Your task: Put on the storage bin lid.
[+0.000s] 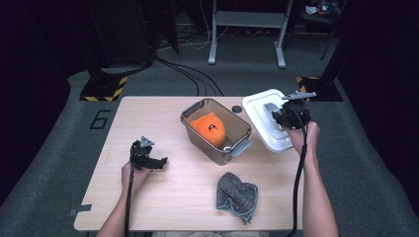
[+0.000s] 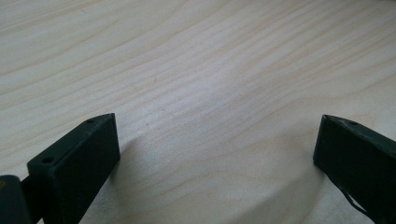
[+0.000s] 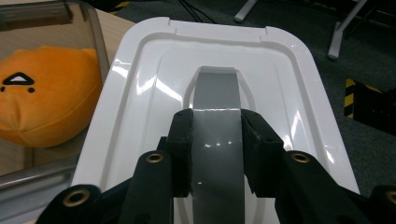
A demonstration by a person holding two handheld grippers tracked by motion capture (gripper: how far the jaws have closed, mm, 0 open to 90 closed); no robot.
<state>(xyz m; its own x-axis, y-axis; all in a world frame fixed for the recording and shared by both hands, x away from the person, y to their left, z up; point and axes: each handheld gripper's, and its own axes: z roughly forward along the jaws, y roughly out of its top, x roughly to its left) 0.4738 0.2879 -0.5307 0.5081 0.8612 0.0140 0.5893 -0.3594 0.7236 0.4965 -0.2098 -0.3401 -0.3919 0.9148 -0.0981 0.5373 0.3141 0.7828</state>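
A white box lid (image 1: 267, 118) hangs tilted above the table's far right corner, held by its grey handle (image 3: 217, 130). My right gripper (image 1: 282, 114) is shut on that handle, a jaw pressing on each side of it (image 3: 217, 154). To the lid's left stands a clear grey-tinted box (image 1: 215, 129) with an orange plush toy (image 1: 209, 129) inside; the toy (image 3: 44, 98) also appears in the right gripper view. My left gripper (image 1: 157, 162) rests low over the table's left part, jaws wide apart (image 2: 215, 154) with only bare wood between them.
A grey cloth (image 1: 237, 195) lies crumpled near the front edge, right of centre. A small dark round thing (image 1: 237, 108) sits on the table behind the box. The wooden table (image 1: 163, 197) ends just right of the lid, with floor, cables and a stand beyond.
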